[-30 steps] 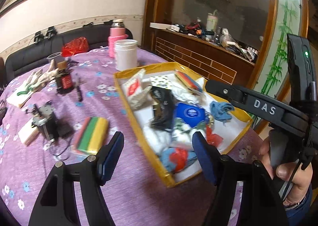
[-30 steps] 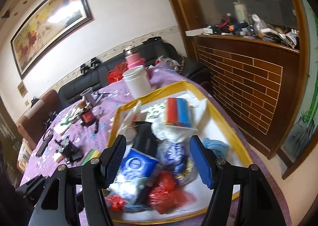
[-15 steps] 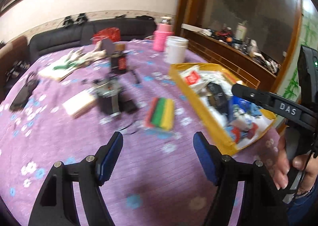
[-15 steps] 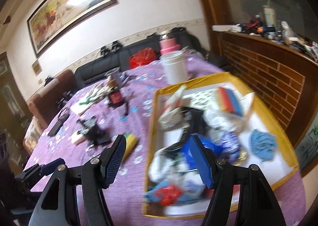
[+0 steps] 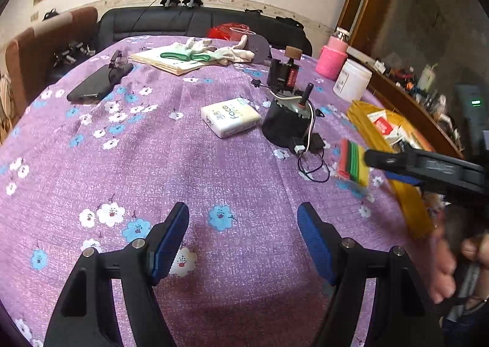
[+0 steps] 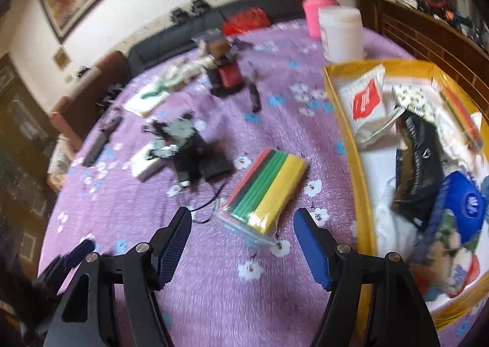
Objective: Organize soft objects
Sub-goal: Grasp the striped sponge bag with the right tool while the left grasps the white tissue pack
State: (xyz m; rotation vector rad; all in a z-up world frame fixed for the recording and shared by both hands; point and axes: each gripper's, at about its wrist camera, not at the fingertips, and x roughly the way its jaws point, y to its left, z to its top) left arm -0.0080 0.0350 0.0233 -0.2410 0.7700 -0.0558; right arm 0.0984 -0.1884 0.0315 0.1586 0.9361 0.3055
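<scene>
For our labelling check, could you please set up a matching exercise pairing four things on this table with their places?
Things:
1. striped sponge pack
2. blue tissue pack
3. white gloves
4. white jar

Places:
A. inside the yellow tray
B. far side of the table, on a booklet
C. on the cloth just ahead of the right gripper
D. beside the pink bottle

Pairs: 1-C, 2-A, 3-B, 4-D
</scene>
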